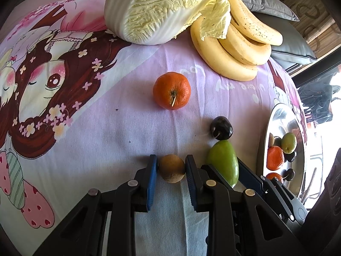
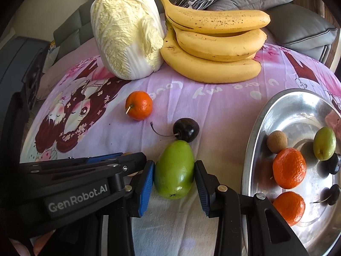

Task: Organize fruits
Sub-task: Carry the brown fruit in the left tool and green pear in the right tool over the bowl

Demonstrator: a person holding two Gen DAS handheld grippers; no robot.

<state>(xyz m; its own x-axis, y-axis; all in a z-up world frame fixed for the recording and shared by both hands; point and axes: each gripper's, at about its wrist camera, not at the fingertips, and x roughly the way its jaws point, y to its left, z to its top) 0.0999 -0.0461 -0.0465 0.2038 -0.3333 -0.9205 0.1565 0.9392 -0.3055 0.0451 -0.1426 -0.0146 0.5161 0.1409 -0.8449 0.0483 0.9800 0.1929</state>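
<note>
My left gripper [image 1: 171,161] is shut on a small brown round fruit [image 1: 171,170] resting on the pink cartoon cloth [image 1: 119,128]. Just to its right, my right gripper [image 2: 174,165] is shut on a green oval fruit [image 2: 173,170], blue pads pressed to both its sides. That green fruit [image 1: 223,162] also shows in the left wrist view, touching a dark cherry [image 1: 221,127]. An orange mandarin [image 1: 171,90] lies farther out. The metal plate [image 2: 255,128] on the right holds two mandarins [image 2: 289,167], a brown fruit [image 2: 277,141], a green fruit [image 2: 324,146] and dark cherries [image 2: 331,194].
A napa cabbage [image 2: 125,36] and a bunch of bananas [image 2: 213,42] lie at the far side of the cloth. Grey cushions [image 2: 298,25] sit behind them. The left gripper's black housing [image 2: 74,192] crowds the right gripper's left side.
</note>
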